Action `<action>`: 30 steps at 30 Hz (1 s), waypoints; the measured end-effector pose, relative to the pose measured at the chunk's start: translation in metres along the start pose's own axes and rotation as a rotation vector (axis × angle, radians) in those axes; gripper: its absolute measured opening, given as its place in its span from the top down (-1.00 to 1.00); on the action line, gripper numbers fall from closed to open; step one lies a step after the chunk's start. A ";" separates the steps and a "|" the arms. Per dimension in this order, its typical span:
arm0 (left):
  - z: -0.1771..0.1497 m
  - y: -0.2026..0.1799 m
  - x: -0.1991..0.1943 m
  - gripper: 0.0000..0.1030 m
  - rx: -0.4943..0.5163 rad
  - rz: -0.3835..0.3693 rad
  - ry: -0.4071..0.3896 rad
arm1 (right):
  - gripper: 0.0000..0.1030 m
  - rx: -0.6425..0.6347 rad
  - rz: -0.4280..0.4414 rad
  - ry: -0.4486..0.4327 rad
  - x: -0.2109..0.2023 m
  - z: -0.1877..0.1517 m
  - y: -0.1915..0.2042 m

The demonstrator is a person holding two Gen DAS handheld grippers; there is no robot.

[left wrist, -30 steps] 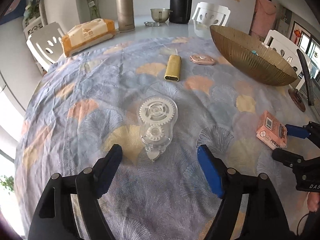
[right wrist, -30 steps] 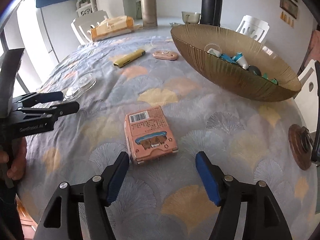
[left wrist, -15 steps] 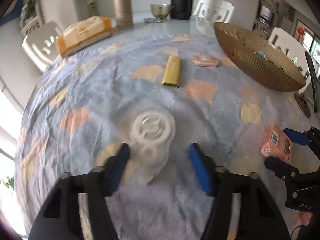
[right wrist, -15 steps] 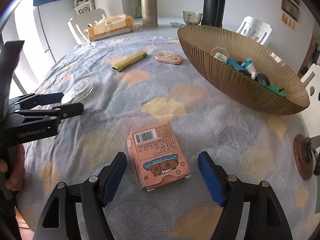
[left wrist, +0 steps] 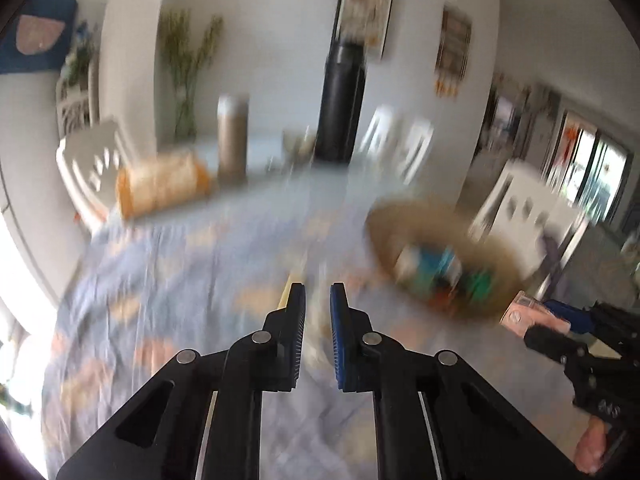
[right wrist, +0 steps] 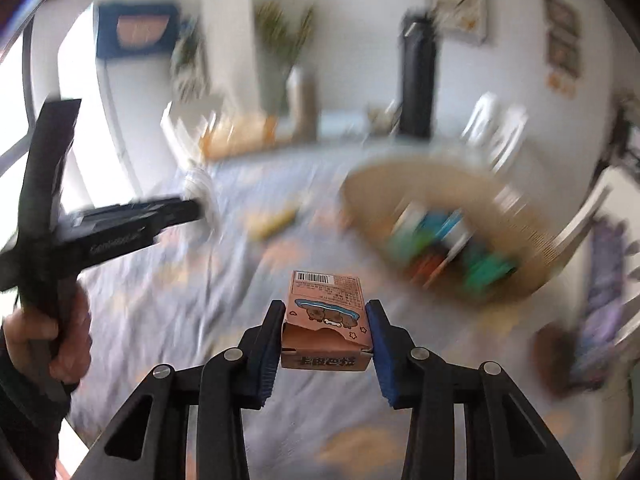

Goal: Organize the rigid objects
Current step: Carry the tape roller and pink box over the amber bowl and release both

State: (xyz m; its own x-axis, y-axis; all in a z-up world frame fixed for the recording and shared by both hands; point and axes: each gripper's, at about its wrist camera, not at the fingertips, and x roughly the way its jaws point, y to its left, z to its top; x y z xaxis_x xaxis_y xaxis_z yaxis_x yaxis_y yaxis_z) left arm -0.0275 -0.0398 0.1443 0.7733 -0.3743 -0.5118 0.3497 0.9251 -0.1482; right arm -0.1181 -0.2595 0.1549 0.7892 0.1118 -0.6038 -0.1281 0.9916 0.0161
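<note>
Both loads hang above the worktop (right wrist: 168, 320), short of the bowl (right wrist: 400, 172): left gripper (left wrist: 318, 300) jaws together on the clear dispenser (right wrist: 199, 190), right gripper (right wrist: 326, 305) jaws closing on the pink box (right wrist: 326, 320), whose soft carton may crush or slip.

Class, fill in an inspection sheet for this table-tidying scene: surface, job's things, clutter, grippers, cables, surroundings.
Surface: patterned blue-grey tablecloth, blurred.
Job's things: pink box and clear dispenser, each in a gripper; brown bowl holding colourful items; yellow item on the cloth.
Clutter: tissue pack, metal flask, tall black cylinder at the far end.
Grippers: left gripper shut on the clear dispenser; right gripper jaws closing, pads pressing the pink box's sides.
Cables: nothing seen.
Surroundings: white chairs, plant stems, wall pictures.
</note>
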 end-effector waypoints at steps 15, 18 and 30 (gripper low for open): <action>-0.024 -0.030 0.052 -0.50 0.055 -0.108 0.185 | 0.23 0.161 0.008 -0.052 -0.004 0.024 -0.062; -0.062 -0.048 0.082 -0.50 0.109 -0.136 0.321 | 0.23 0.203 0.060 0.029 0.022 0.005 -0.066; -0.075 -0.095 0.132 0.11 0.195 -0.062 0.389 | 0.23 0.243 0.062 0.068 0.027 -0.017 -0.085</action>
State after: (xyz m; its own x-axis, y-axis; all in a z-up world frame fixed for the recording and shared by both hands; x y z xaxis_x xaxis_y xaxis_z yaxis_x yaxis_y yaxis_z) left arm 0.0015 -0.1717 0.0276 0.5042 -0.3423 -0.7929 0.5116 0.8580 -0.0450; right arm -0.0962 -0.3414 0.1236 0.7412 0.1768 -0.6476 -0.0209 0.9703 0.2410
